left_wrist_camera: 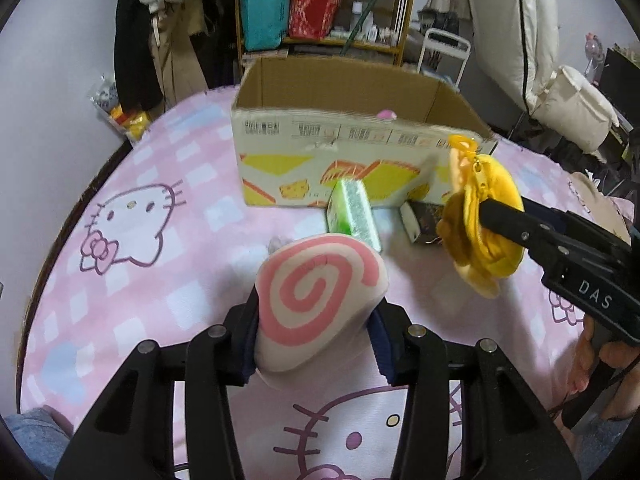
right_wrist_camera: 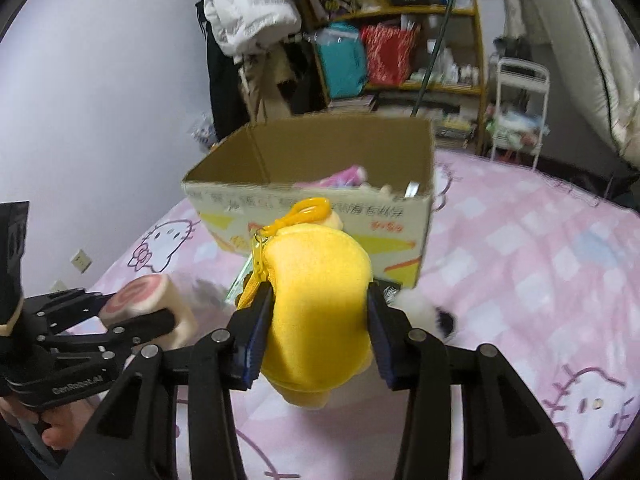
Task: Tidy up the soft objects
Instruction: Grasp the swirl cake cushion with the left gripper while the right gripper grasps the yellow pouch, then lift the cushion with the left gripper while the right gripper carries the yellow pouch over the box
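Note:
My left gripper (left_wrist_camera: pixel 316 312) is shut on a pink-and-cream swirl plush (left_wrist_camera: pixel 320 296), held above the bed; it also shows at the left of the right wrist view (right_wrist_camera: pixel 148 304). My right gripper (right_wrist_camera: pixel 320 312) is shut on a yellow plush pouch (right_wrist_camera: pixel 316 308) with a zipper and an orange clip, seen at the right of the left wrist view (left_wrist_camera: pixel 480 220). An open cardboard box (left_wrist_camera: pixel 352 136) stands ahead on the bed, with pink soft items (right_wrist_camera: pixel 344 178) inside.
A green packet (left_wrist_camera: pixel 352 212) and a dark box (left_wrist_camera: pixel 424 222) lie before the cardboard box. A black-and-white plush (right_wrist_camera: pixel 424 308) lies by my right gripper. The pink Hello Kitty bedsheet (left_wrist_camera: pixel 152 240) spreads around. A cluttered shelf (right_wrist_camera: pixel 400 52) stands behind.

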